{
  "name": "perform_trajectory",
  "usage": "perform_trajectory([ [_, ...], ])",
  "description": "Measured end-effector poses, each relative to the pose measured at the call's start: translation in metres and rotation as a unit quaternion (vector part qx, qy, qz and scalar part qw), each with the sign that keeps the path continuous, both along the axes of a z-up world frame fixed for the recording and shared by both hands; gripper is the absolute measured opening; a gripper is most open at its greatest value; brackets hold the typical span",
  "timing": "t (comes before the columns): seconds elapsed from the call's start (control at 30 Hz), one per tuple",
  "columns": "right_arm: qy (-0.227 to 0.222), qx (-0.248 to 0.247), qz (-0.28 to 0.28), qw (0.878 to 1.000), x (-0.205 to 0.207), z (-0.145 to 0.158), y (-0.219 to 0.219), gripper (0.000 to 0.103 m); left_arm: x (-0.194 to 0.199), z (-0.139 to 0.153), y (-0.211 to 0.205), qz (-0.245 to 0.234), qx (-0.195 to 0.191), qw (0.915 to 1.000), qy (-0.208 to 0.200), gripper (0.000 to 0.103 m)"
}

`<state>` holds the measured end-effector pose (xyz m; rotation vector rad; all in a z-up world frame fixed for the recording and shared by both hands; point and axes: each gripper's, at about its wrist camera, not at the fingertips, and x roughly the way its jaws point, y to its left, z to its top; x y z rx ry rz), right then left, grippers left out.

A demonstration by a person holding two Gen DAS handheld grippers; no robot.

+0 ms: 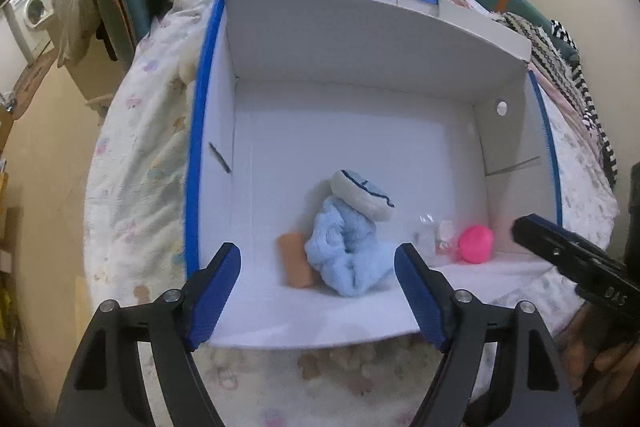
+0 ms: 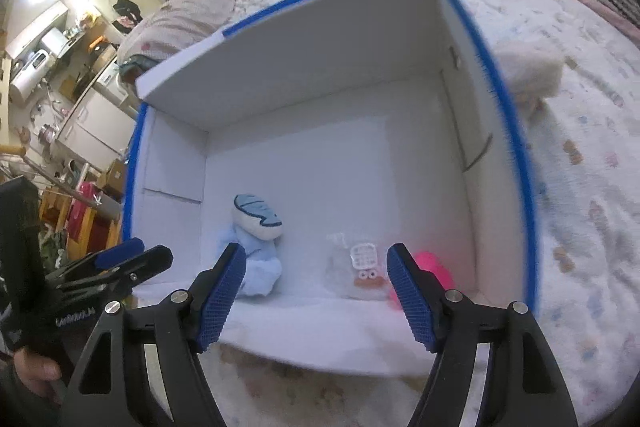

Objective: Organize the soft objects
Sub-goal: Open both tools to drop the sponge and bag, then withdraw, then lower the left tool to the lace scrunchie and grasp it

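- The scene was a bedroom: a bed under a pale printed quilt carried a white cardboard box with blue tape along its rims, and rumpled bedding and pillows lay beyond the box.
- A washing machine stood at the far left edge of the left wrist view; the right wrist view showed cluttered kitchen shelves in that same direction.
- A striped knitted throw lay on the bed to the right of the box.
- Inside the box, near its front wall, a light blue plush cloth sat crumpled, with a white and blue fish-shaped soft toy resting on top of it.
- A tan soft roll lay touching the blue cloth on its left side.
- To the right of the cloth was a clear plastic bag holding small items, and a bright pink ball sat just beyond it, near the right wall.
- The left gripper hung above the front edge of the box, its jaws spread wide and empty, with the blue cloth showing between them farther off.
- The right gripper was likewise spread wide and empty over the front edge, the plastic bag framed between its fingers and the pink ball partly hidden behind the right finger.
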<state>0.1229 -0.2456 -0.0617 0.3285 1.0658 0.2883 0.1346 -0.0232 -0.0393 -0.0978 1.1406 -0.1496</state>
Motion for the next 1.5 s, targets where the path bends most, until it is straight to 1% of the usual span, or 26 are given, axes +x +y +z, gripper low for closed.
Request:
perform_trajectory([
  [0.07,-0.003,-0.006,-0.001,1.000,-0.009,0.011,-0.007,0.077,-0.005,0.008,0.002,0.003,0.004,1.0000,-0.004,0.077],
  [0.2,0.000,0.016,0.000,1.000,-0.022,0.031,-0.014,0.077,-0.021,0.021,0.007,0.004,0.001,1.0000,-0.002,0.077],
  [0.27,-0.001,0.015,0.005,1.000,-0.031,0.038,-0.014,0.077,-0.029,0.028,0.014,0.008,-0.002,1.0000,-0.005,0.077],
  [0.43,-0.003,0.009,0.023,1.000,-0.052,0.049,-0.012,0.077,-0.049,0.052,0.028,0.018,0.001,0.9988,-0.045,0.077],
  [0.53,-0.004,-0.005,0.028,1.000,-0.062,0.053,-0.015,0.077,-0.053,0.061,0.035,0.017,0.009,0.9991,-0.037,0.077],
  [0.6,-0.002,-0.010,0.023,1.000,-0.066,0.054,-0.020,0.077,-0.058,0.068,0.040,0.025,0.008,0.9990,-0.037,0.077],
  [0.7,0.006,-0.011,0.003,1.000,-0.075,0.053,-0.032,0.077,-0.071,0.074,0.051,0.047,0.007,0.9983,-0.035,0.077],
  [0.77,0.014,-0.014,-0.007,1.000,-0.080,0.052,-0.038,0.077,-0.080,0.073,0.054,0.061,0.010,0.9979,-0.021,0.077],
  [0.8,0.022,-0.019,-0.016,0.999,-0.085,0.052,-0.040,0.077,-0.084,0.073,0.052,0.059,0.013,0.9982,-0.005,0.077],
  [0.87,0.028,-0.010,-0.024,0.999,-0.095,0.054,-0.044,0.077,-0.090,0.075,0.045,0.037,0.022,0.9990,0.009,0.077],
  [0.93,0.041,-0.014,-0.030,0.999,-0.105,0.055,-0.044,0.077,-0.093,0.081,0.034,-0.005,0.041,0.9988,0.024,0.077],
  [0.97,0.046,-0.012,-0.028,0.998,-0.108,0.056,-0.043,0.077,-0.093,0.085,0.030,-0.019,0.052,0.9982,0.024,0.077],
  [1.0,0.050,-0.010,-0.025,0.998,-0.113,0.057,-0.041,0.077,-0.094,0.090,0.025,-0.034,0.074,0.9965,0.017,0.077],
  [1.07,0.051,-0.014,-0.016,0.998,-0.117,0.062,-0.036,0.077,-0.094,0.094,0.021,-0.041,0.091,0.9950,0.006,0.077],
  [1.17,0.047,-0.021,0.001,0.999,-0.118,0.066,-0.025,0.077,-0.091,0.088,0.020,-0.036,0.075,0.9964,0.014,0.077],
  [1.27,0.046,-0.021,0.011,0.999,-0.115,0.060,-0.013,0.077,-0.088,0.070,0.020,-0.023,0.046,0.9985,0.018,0.077],
  [1.37,0.041,-0.008,0.000,0.999,-0.107,0.049,-0.008,0.077,-0.087,0.052,0.015,-0.020,0.037,0.9990,0.013,0.077],
  [1.43,0.044,0.012,-0.018,0.999,-0.102,0.040,-0.011,0.077,-0.086,0.040,0.016,-0.012,0.018,0.9997,0.004,0.077],
  [1.47,0.042,0.016,-0.022,0.999,-0.100,0.038,-0.011,0.077,-0.085,0.031,0.015,-0.008,0.008,0.9999,0.012,0.077],
  [1.5,0.039,0.009,-0.022,0.999,-0.098,0.033,-0.010,0.077,-0.082,0.020,0.015,-0.003,0.000,0.9997,0.024,0.077],
])
